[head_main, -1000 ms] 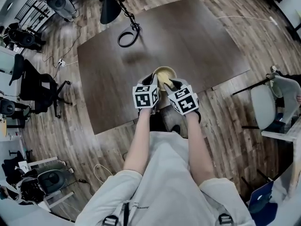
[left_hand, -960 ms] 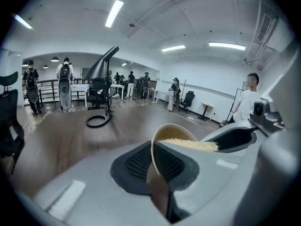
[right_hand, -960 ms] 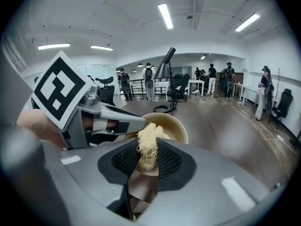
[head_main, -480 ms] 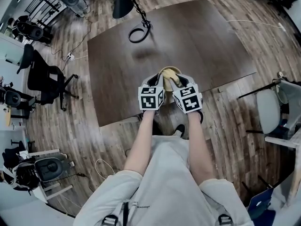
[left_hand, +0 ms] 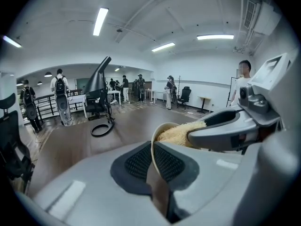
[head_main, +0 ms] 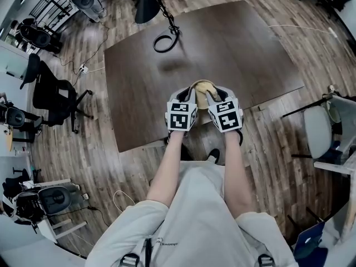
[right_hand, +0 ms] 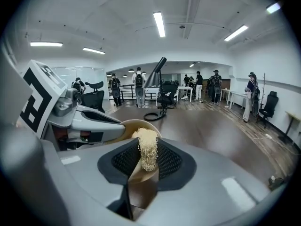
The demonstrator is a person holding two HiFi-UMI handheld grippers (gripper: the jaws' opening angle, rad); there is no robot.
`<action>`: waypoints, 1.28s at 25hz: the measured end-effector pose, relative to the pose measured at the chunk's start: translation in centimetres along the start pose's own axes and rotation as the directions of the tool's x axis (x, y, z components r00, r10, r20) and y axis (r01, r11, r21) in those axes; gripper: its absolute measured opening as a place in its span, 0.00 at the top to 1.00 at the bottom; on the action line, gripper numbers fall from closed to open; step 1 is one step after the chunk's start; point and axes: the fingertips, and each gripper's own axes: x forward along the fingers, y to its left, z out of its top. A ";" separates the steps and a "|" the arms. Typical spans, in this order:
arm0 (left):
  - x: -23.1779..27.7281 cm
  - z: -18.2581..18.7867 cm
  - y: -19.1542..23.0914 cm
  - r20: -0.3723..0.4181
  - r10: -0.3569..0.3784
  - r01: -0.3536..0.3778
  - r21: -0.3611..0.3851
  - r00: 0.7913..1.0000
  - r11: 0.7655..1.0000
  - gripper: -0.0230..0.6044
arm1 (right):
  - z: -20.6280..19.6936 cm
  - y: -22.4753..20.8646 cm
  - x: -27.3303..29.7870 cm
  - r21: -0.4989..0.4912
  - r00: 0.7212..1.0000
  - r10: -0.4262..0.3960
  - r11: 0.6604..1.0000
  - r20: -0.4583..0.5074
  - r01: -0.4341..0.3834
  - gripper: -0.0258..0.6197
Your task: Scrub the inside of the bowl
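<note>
Left gripper [left_hand: 154, 166]: clenched on the rim of a beige bowl [left_hand: 162, 127], the wall pinched between its black ribbed pads and the bowl tipped on edge with its mouth toward the other gripper. Right gripper [right_hand: 146, 163]: grasping a yellow fibrous scrubber [right_hand: 148, 147], whose far end reaches into the bowl's mouth. Both grippers: side by side, marker cubes facing up in the head view, a bare forearm behind each. Bowl: at the near edge of a dark brown bench [head_main: 233, 43]; whether it touches the bench cannot be told. Far part of the bench: one coiled black cable [head_main: 165, 42]. Around it: wood-plank floor [head_main: 289, 143], black office chair [head_main: 53, 99] to the left.
</note>
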 end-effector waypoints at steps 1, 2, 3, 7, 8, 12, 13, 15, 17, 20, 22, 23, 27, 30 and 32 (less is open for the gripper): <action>0.0 0.1 0.1 0.001 -0.001 0.001 0.005 1.000 1.000 0.93 | 0.0 -0.2 0.0 -0.003 1.000 -0.006 1.000 -0.002 0.006 0.78; 0.1 0.3 0.1 0.003 0.000 0.000 0.009 1.000 1.000 0.94 | 0.0 -0.4 0.0 -0.006 1.000 -0.013 1.000 -0.002 0.013 0.78; 0.1 0.4 0.2 0.005 0.000 0.000 0.012 1.000 1.000 0.94 | -0.1 -0.7 0.0 -0.009 1.000 -0.018 1.000 -0.003 0.018 0.78; 0.2 0.9 0.9 0.012 0.006 -0.006 0.002 1.000 1.000 0.94 | -0.3 -0.9 -0.1 -0.014 0.999 -0.031 0.999 -0.012 0.031 0.78; 0.1 0.9 1.2 0.013 0.008 -0.008 0.001 1.000 1.000 0.94 | -0.3 -0.9 -0.1 -0.018 0.999 -0.031 0.999 -0.015 0.030 0.78; -0.1 1.0 1.8 0.019 0.020 -0.021 0.007 1.000 1.000 0.94 | -0.2 0.0 -0.3 -0.098 0.998 -0.038 0.995 -0.049 0.033 0.78; -0.2 1.0 2.1 0.021 0.025 -0.025 0.006 0.999 1.000 0.94 | -0.1 0.3 -0.2 -0.124 0.998 -0.039 0.992 -0.058 0.032 0.78; -0.5 1.1 2.7 0.027 0.039 -0.039 0.000 0.999 0.999 0.94 | 0.0 0.9 -0.2 -0.152 0.997 -0.034 0.988 -0.068 0.024 0.78; -0.8 1.2 3.1 0.038 0.056 -0.055 -0.005 0.998 0.998 0.94 | 0.0 1.3 -0.2 -0.150 0.997 -0.020 0.989 -0.071 0.009 0.78; -1.2 1.1 3.8 0.048 0.076 -0.075 -0.010 0.996 0.997 0.94 | -0.1 1.9 -0.2 -0.146 0.997 0.002 0.989 -0.072 -0.013 0.78; -1.4 1.0 4.2 0.054 0.086 -0.085 -0.018 0.995 0.996 0.94 | -0.2 2.5 -0.1 -0.151 0.996 0.017 0.988 -0.087 -0.030 0.78; -1.6 1.0 4.4 0.057 0.090 -0.088 -0.024 0.994 0.996 0.94 | -0.3 2.8 0.0 -0.159 0.995 0.024 0.986 -0.096 -0.039 0.78; -2.1 0.6 5.4 0.061 0.103 -0.100 -0.056 0.993 0.993 0.94 | -0.1 4.5 0.2 -0.225 0.989 0.038 0.972 -0.140 -0.069 0.78; -2.4 0.7 5.7 0.068 0.114 -0.110 -0.066 0.991 0.992 0.94 | -0.4 5.8 0.1 -0.234 0.979 0.081 0.964 -0.186 -0.124 0.78; -2.5 0.8 5.7 0.073 0.119 -0.114 -0.069 0.990 0.991 0.94 | -0.5 6.4 0.1 -0.237 0.973 0.110 0.959 -0.203 -0.158 0.78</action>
